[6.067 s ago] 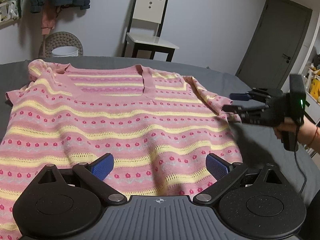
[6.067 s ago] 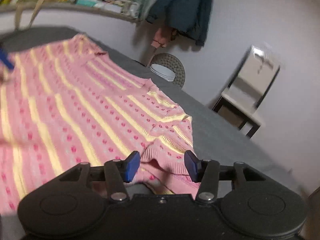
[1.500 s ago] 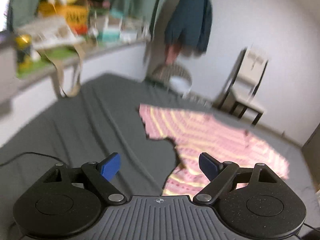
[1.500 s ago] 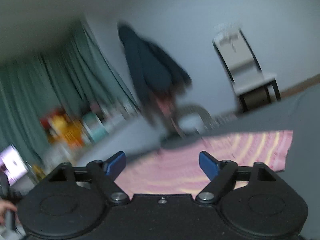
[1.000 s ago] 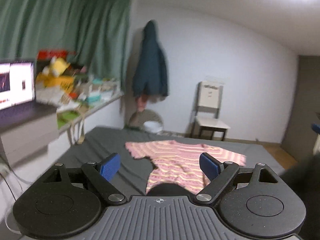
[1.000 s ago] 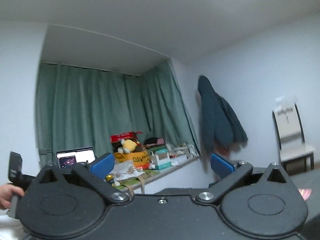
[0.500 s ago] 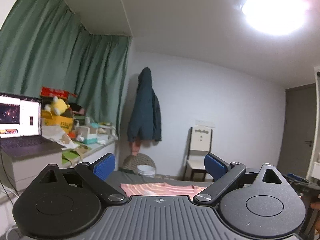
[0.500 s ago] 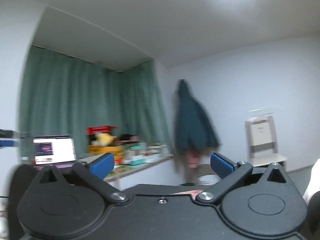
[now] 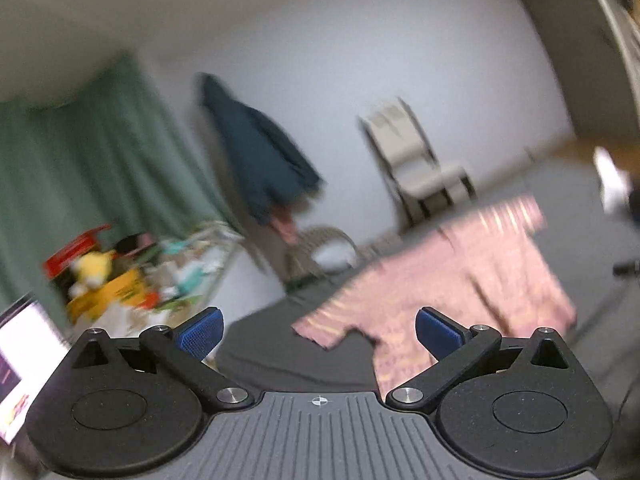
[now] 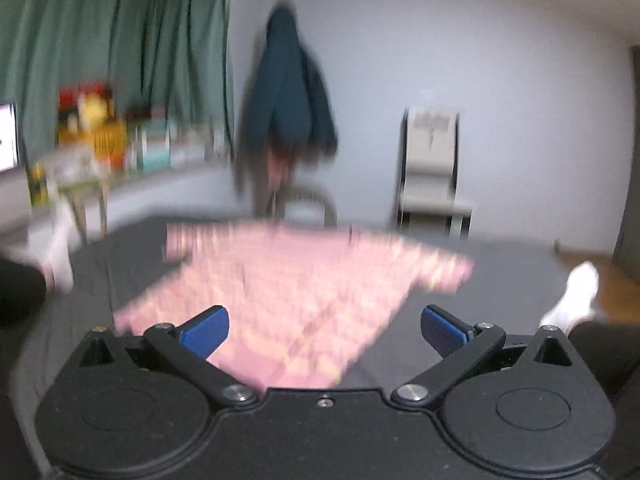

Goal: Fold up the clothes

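Both views are smeared by motion blur, so fine detail is lost. The pink striped sweater (image 10: 288, 280) lies spread flat on the dark grey bed (image 10: 500, 280), ahead of both claws and touching neither; its pattern reads only as pale yellow streaks on pink, and its near hem is cut off behind the right claw's body. In the left wrist view the sweater (image 9: 460, 280) sits to the right, tilted with the frame.

The left claw (image 9: 318, 330) has its jaws opening, wide apart, nothing between the blue pads. The right claw (image 10: 324, 330) stands wide apart too, empty.

A dark jacket (image 10: 286, 112) hangs on the wall beside a pale chair (image 10: 432, 168). The cluttered shelf (image 10: 120, 140) before the green curtain (image 10: 120, 40) holds boxes whose lettering is unreadable. White socks (image 10: 576, 296) show at the frame edges.
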`<state>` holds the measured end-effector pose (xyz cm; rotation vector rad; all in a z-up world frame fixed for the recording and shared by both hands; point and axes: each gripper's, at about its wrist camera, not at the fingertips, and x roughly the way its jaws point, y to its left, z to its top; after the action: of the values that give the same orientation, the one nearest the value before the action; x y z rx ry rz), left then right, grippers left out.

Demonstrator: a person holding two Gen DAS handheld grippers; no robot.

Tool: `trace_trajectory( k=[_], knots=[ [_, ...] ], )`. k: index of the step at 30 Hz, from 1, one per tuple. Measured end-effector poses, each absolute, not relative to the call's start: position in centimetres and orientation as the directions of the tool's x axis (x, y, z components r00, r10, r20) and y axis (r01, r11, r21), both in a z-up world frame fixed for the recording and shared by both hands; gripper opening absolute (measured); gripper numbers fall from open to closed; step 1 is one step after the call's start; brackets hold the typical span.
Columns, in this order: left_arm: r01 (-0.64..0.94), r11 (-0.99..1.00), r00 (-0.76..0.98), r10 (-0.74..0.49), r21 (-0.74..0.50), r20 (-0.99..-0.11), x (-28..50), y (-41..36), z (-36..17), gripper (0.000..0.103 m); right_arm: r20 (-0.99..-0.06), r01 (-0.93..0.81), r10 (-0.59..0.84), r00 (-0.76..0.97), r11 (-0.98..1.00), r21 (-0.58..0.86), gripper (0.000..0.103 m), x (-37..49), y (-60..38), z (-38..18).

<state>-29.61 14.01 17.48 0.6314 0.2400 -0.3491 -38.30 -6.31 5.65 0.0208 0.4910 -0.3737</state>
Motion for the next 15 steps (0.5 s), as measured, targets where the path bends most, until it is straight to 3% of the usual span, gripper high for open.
trace_trajectory(
  k=[6, 11, 15],
  knots=[
    [0.544, 0.479, 0.831, -0.196, 0.689, -0.520, -23.2, 9.5, 8.1, 0.102, -0.596, 0.205, -0.387, 0.703, 0.914, -0.351, 0.100, -33.9, -3.5, 0.4],
    [0.593, 0.306, 0.801, -0.122, 0.745, -0.587, -20.0, 7.3, -0.1, 0.102, -0.631, 0.128, -0.406, 0.661, 0.890, -0.438, 0.076, -29.8, -4.9, -3.7],
    [0.622, 0.251, 0.779, -0.105, 0.742, -0.618, -18.2, 6.4, -3.8, 0.101, -0.682, 0.078, -0.377, 0.627, 0.901, -0.427, 0.065, -28.4, -5.7, -6.6]
  ],
)
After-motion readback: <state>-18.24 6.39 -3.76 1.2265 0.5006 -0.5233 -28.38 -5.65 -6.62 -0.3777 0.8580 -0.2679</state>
